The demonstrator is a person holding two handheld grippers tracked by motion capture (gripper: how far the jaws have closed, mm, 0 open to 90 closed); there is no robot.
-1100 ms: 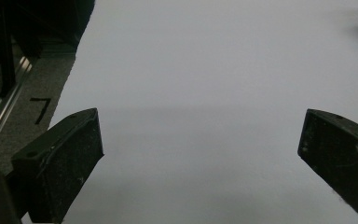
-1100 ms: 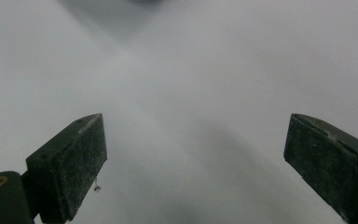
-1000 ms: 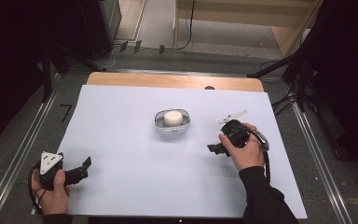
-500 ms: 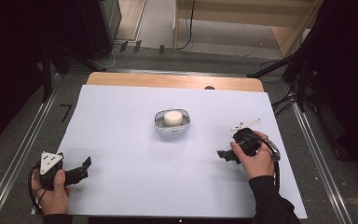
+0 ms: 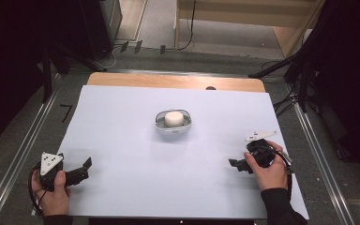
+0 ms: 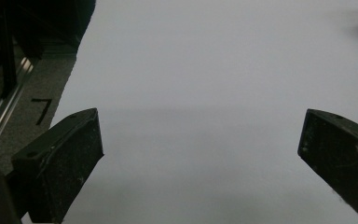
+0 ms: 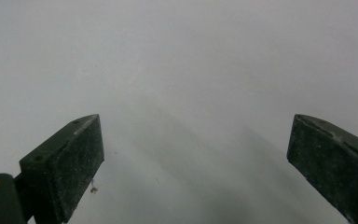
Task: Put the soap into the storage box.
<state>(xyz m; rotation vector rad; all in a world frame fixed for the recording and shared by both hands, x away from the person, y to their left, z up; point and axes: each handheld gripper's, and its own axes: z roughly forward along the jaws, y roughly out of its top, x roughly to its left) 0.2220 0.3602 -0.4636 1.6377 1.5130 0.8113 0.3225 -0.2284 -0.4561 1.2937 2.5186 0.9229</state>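
A small grey dish (image 5: pixel 160 124) with a white round block (image 5: pixel 173 118) in it sits at the middle of the white sheet (image 5: pixel 122 122). My left gripper (image 5: pixel 83 169) rests at the sheet's near left corner, held by a hand, its jaws open and empty; in the left gripper view (image 6: pixel 200 140) the jaws stand wide apart over bare white sheet. My right gripper (image 5: pixel 236 165) lies low at the near right, pointing left, open with nothing between its jaws, as the right gripper view (image 7: pixel 196 144) also shows.
A wooden table edge (image 5: pixel 168 80) shows beyond the sheet. Metal rails (image 5: pixel 23 140) run along both sides of the table. Black stands and cables crowd the floor at the back and right. A black mark (image 6: pixel 41 108) sits on the grey surface left of the sheet.
My right gripper has drawn back from near the dish toward the near right edge of the sheet and lowered. The left gripper has stayed put.
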